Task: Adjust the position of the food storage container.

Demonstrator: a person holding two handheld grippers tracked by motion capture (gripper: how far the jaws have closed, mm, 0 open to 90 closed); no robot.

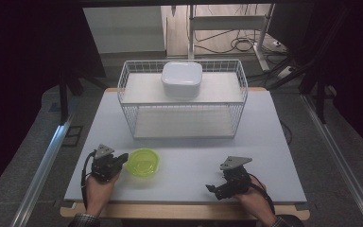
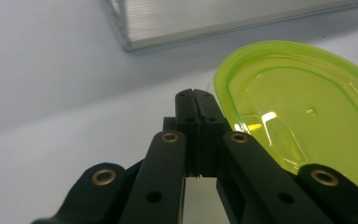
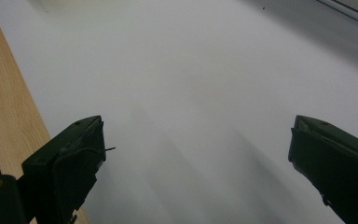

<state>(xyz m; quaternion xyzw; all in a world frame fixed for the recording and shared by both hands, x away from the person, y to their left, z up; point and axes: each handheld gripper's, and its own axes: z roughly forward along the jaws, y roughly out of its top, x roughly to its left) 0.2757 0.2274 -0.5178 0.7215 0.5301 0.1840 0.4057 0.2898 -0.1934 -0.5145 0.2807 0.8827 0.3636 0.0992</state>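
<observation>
A translucent lime-green shallow bowl (image 1: pixel 143 162) lies on the white table near the front left. My left gripper (image 1: pixel 122 159) sits just left of it, touching or almost touching its rim. In the left gripper view the jaws are pressed together, the gripper (image 2: pixel 196 94) is shut on nothing, and the green bowl (image 2: pixel 303 112) lies right beside the tips. My right gripper (image 1: pixel 213 189) rests near the front edge at the right. Its jaws stand wide apart over bare table, so that gripper (image 3: pixel 198 142) is open.
A white wire rack (image 1: pixel 124 90) with two shelves stands at the back middle of the table (image 1: pixel 264 142). A white lidded container (image 1: pixel 182 78) sits on its top shelf. The table's wooden front edge (image 3: pixel 4 107) runs close beside the right gripper.
</observation>
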